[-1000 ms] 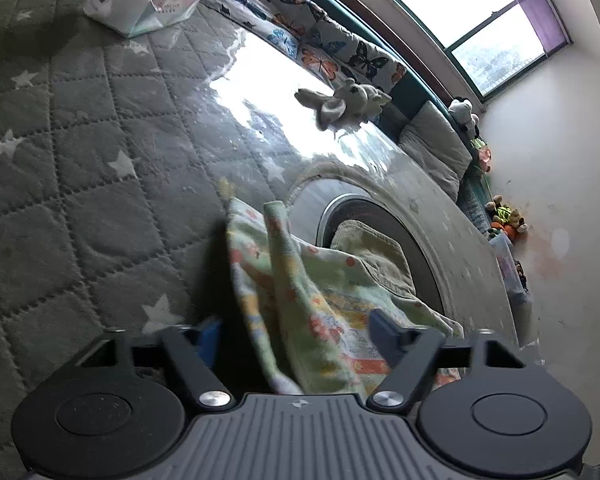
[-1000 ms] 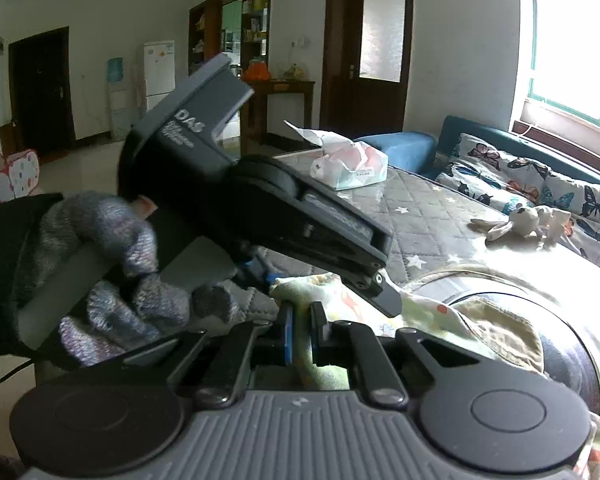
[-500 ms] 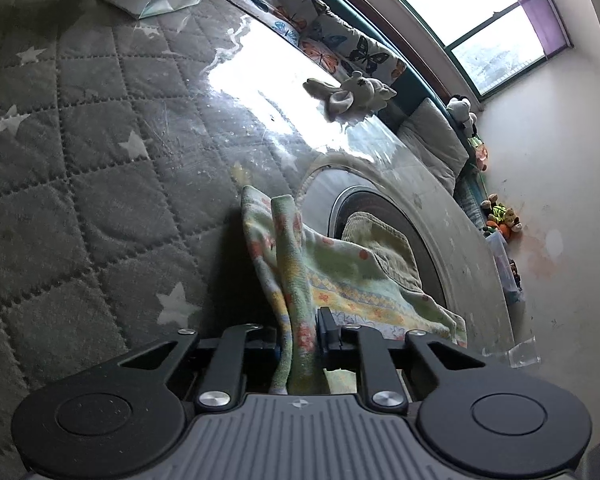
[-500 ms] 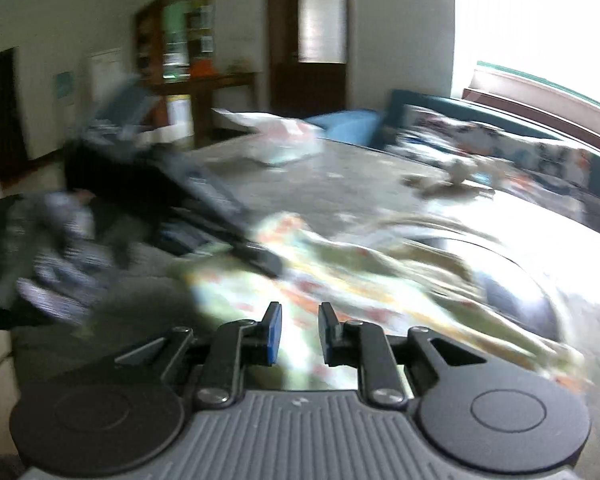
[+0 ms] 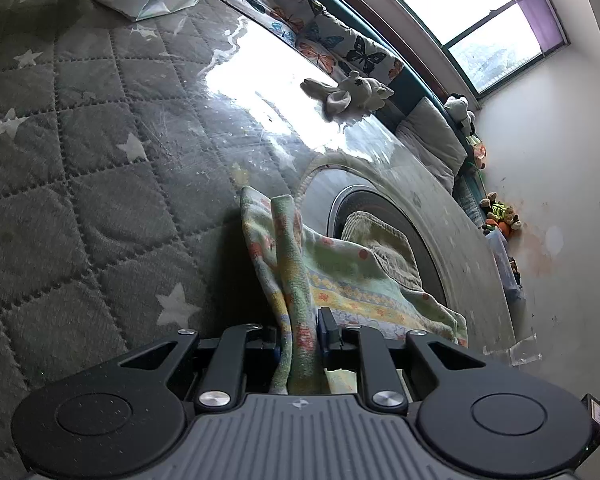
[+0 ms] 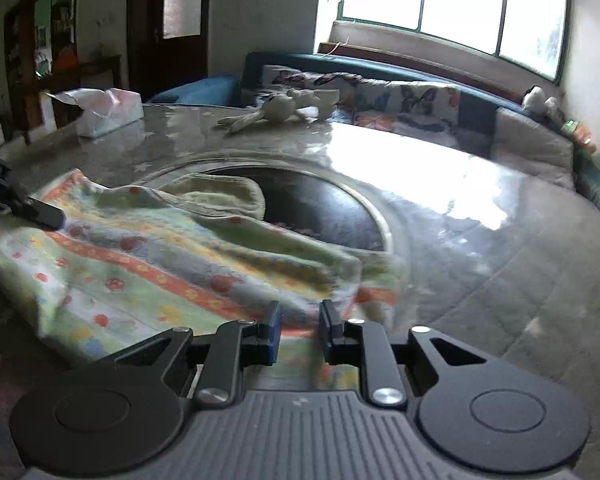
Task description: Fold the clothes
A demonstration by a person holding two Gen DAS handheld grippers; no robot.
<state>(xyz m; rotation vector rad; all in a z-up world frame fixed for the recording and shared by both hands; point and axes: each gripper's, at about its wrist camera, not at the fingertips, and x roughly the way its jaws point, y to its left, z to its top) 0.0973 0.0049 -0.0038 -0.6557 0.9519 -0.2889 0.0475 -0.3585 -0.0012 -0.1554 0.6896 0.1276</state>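
A patterned cloth (image 5: 340,276) in green, yellow and orange lies on the quilted grey table cover (image 5: 80,160). My left gripper (image 5: 300,328) is shut on a raised fold at the cloth's edge. In the right wrist view the cloth (image 6: 140,264) spreads out flat, and the left gripper's fingers (image 6: 40,212) hold its far left edge. My right gripper (image 6: 300,316) hovers over the cloth's near right part. Its jaws are opening, cloth shows in the gap, and the pads do not press on it. A beige corduroy garment (image 6: 220,192) lies partly under the cloth.
A dark round turntable (image 6: 320,204) is set into the table beyond the cloth. A tissue pack (image 6: 108,112) and a plush rabbit (image 6: 284,108) sit at the far edge. A sofa with butterfly cushions (image 6: 380,96) runs under the window.
My left gripper closed on the cloth's fold and stayed put. My right gripper let go of the cloth, swung to the right over it, and its jaws parted.
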